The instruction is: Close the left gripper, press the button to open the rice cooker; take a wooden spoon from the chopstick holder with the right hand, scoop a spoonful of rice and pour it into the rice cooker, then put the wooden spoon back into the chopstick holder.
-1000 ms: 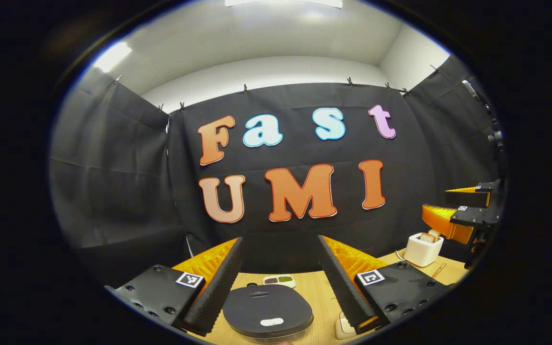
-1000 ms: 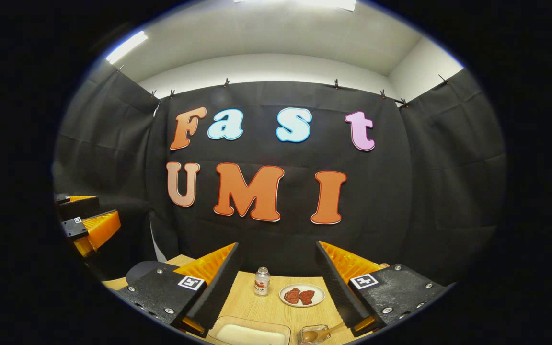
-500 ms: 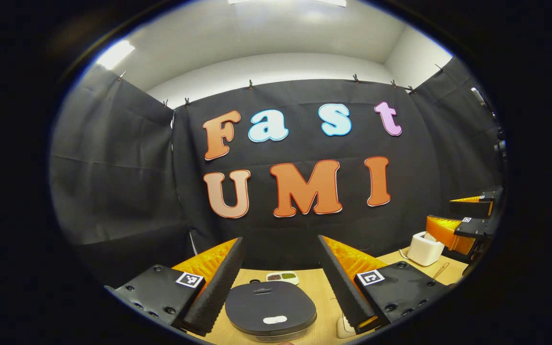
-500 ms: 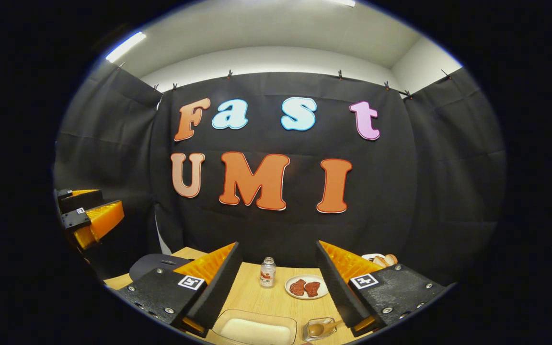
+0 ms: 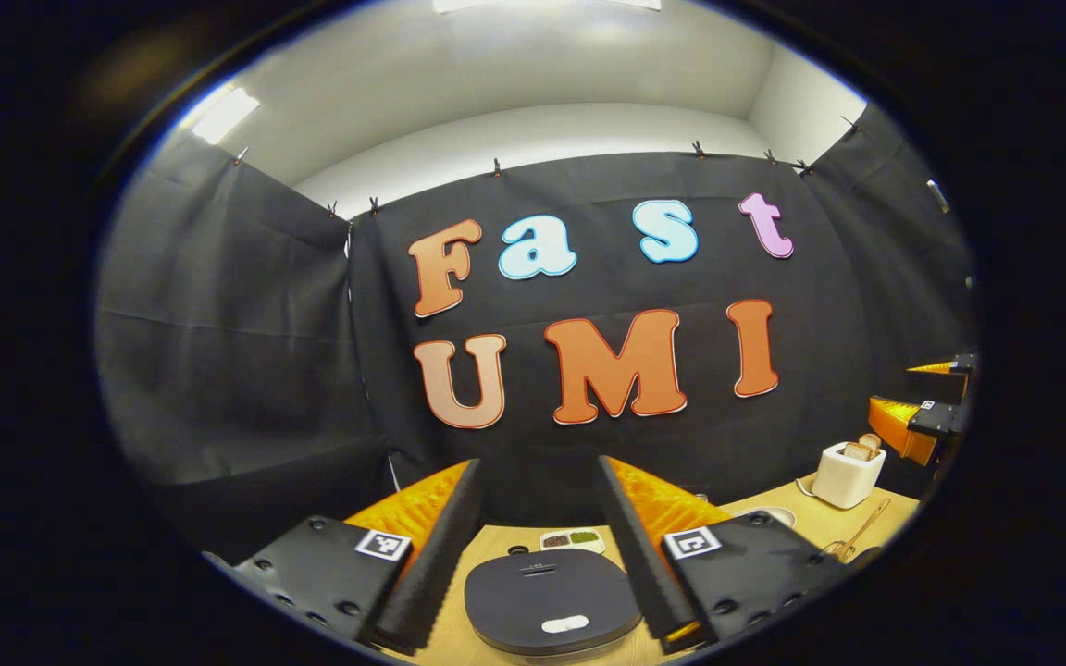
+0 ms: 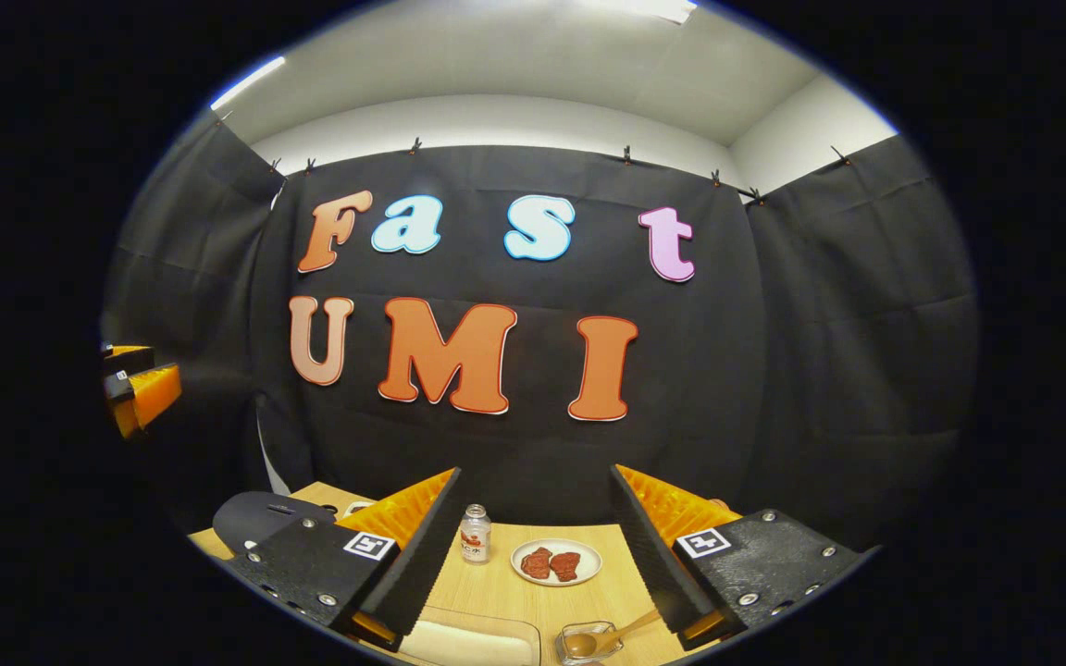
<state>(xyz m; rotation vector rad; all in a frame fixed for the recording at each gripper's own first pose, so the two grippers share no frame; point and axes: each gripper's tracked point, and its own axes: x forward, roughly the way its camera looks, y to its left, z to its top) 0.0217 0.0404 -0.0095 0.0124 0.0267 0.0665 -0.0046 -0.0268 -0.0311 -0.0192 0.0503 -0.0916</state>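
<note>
In the left gripper view, the left gripper [image 5: 533, 555] hangs above the dark, rounded, closed rice cooker [image 5: 551, 603] on the pale wooden table [image 5: 459, 638], its fingers well apart, with the cooker's small white oval button [image 5: 564, 624] below and between them. The task wants those fingers together first; pressed while spread, they could straddle the button or slip off the smooth lid. In the right gripper view, the right gripper [image 6: 533, 564] also stands with fingers apart, holding nothing. Below it sits a clear rectangular tray of white rice [image 6: 468, 643], then the small clear chopstick holder [image 6: 586, 643] with the brown wooden spoon [image 6: 602, 638] leaning out. A grab at that slanted handle may tip the light holder.
</note>
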